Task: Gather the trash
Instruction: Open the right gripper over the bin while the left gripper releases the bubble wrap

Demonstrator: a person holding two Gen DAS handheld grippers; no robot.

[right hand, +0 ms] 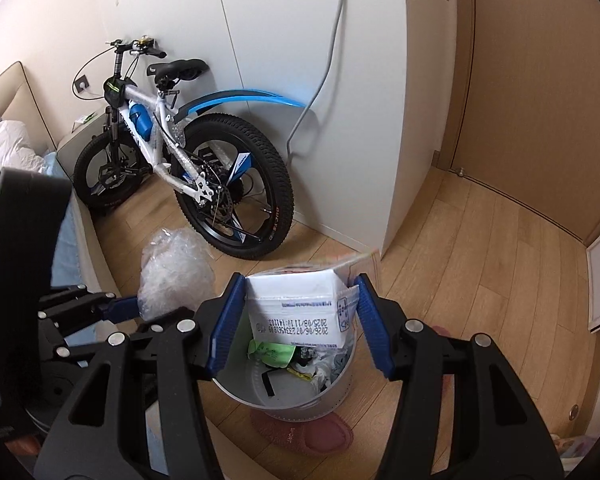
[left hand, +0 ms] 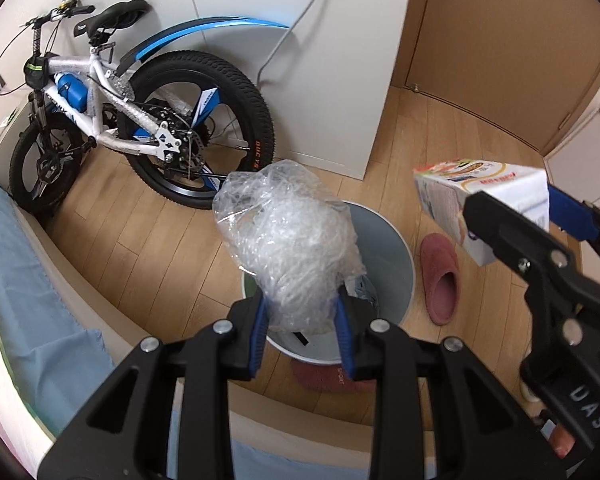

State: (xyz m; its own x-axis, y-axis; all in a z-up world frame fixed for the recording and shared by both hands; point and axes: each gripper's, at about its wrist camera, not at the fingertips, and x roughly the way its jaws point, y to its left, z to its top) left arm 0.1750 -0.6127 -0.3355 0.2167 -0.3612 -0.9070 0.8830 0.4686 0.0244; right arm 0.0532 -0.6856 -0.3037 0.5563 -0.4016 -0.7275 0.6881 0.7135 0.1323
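Left wrist view: bubble wrap (left hand: pixel 292 240) and carton (left hand: pixel 480 204) held over the bin (left hand: pixel 396 264).
Left gripper (left hand: pixel 300 320) clamps the wrap; right gripper (right hand: pixel 300 320) clamps the carton. Some trash already lies inside; both drops remain. A slipper (left hand: pixel 440 280) lies beside the bin.

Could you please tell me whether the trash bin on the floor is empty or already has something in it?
Partly filled: the trash bin holds wrappers at the bottom, with wall bare above them.
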